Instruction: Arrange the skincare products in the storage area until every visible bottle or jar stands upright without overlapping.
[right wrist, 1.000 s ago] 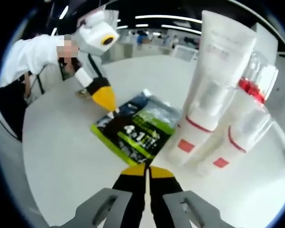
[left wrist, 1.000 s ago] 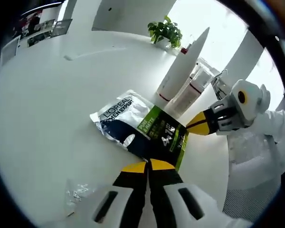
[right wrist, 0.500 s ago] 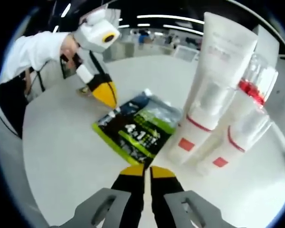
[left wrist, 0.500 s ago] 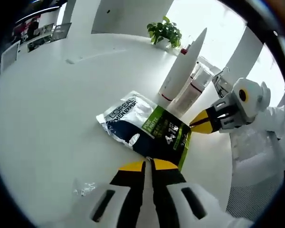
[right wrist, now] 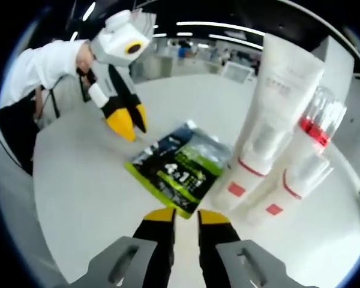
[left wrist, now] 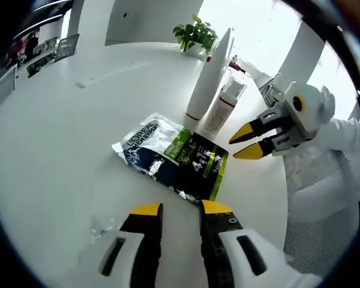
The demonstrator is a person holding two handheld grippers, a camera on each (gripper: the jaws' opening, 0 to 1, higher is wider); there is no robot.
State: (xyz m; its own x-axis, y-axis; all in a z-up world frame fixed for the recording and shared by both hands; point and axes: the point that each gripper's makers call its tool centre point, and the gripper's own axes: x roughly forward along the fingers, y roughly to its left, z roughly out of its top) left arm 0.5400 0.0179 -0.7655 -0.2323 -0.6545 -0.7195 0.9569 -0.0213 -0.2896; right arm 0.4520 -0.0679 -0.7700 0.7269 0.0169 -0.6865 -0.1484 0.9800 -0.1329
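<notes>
Standing upright already, side by side on the round white table (left wrist: 60, 138), are the tall white tube (right wrist: 270, 114) and red-banded white bottle (right wrist: 303, 162), while the flat dark-and-green foil sachet (left wrist: 174, 157) lies between the slightly parted, empty left gripper (left wrist: 175, 209) and right gripper (right wrist: 184, 215), probably the remaining item.

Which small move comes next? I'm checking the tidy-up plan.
Probably close the open left gripper on the near edge of the flat dark-and-green foil sachet, which lies on the white table while the white tubes already stand upright.
</notes>
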